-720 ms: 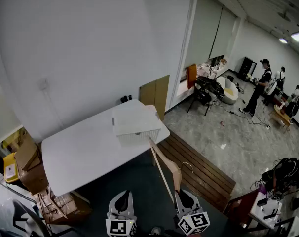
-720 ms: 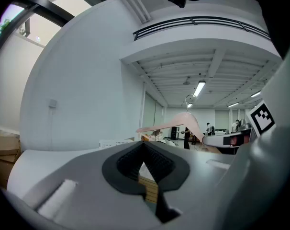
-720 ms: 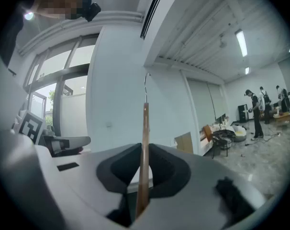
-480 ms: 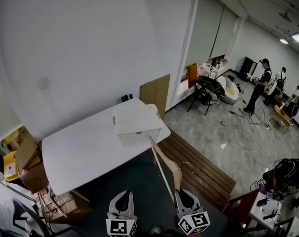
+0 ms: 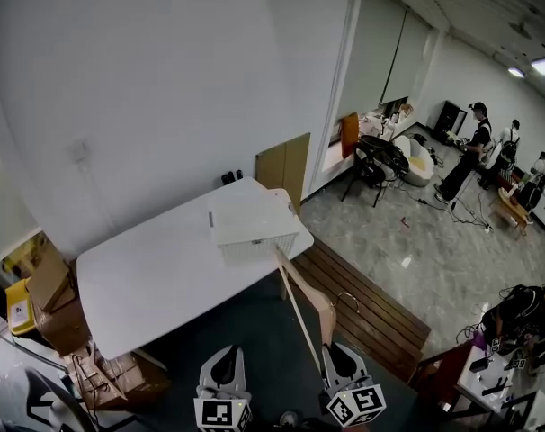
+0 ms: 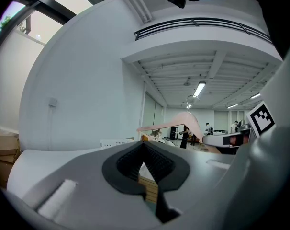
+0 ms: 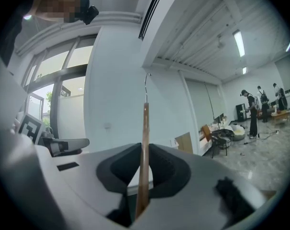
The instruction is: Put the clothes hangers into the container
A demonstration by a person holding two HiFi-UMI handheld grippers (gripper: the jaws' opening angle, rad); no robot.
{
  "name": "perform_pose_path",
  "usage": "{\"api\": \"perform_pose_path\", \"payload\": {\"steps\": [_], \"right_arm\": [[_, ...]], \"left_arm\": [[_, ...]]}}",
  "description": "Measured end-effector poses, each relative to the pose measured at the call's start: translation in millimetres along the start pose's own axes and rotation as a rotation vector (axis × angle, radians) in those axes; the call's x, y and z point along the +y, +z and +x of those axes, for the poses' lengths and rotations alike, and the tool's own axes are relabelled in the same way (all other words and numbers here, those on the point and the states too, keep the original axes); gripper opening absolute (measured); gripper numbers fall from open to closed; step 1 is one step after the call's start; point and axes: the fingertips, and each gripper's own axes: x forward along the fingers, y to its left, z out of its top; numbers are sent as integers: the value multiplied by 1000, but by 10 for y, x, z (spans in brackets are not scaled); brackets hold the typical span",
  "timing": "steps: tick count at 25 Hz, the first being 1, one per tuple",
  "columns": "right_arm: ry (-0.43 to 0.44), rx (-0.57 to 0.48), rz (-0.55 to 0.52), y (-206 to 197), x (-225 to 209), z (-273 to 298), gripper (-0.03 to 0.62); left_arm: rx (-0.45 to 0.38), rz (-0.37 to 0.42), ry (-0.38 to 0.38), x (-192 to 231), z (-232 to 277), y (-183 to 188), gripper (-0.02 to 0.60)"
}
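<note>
One white rectangular table point(image 5: 147, 277), set against a plain white wall with a small wall plate point(image 5: 77, 153); brown cardboard boxes point(image 5: 52, 286) and a yellow bin point(image 5: 19, 309) stand beside its left end. One slatted dark wooden bench point(image 5: 371, 309) lies near the table's right end, and a flat tan board point(image 5: 284, 171) leans on the wall behind. Far right: black chair point(image 5: 376, 165), and standing people in dark clothes point(image 5: 470, 151).

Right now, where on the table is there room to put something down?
The white table is bare across its left and middle, from the wall side to the near edge. Its right corner is crowded: the container sits there, and the hanger in the right gripper points at it.
</note>
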Motion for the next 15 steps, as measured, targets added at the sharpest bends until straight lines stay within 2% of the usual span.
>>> {"api": "perform_pose_path", "payload": {"steps": [15], "right_arm": [[-80,-22,2,-21,398,256,60]], "left_arm": [[23,-30,-77,484,-28,-50,8]]}}
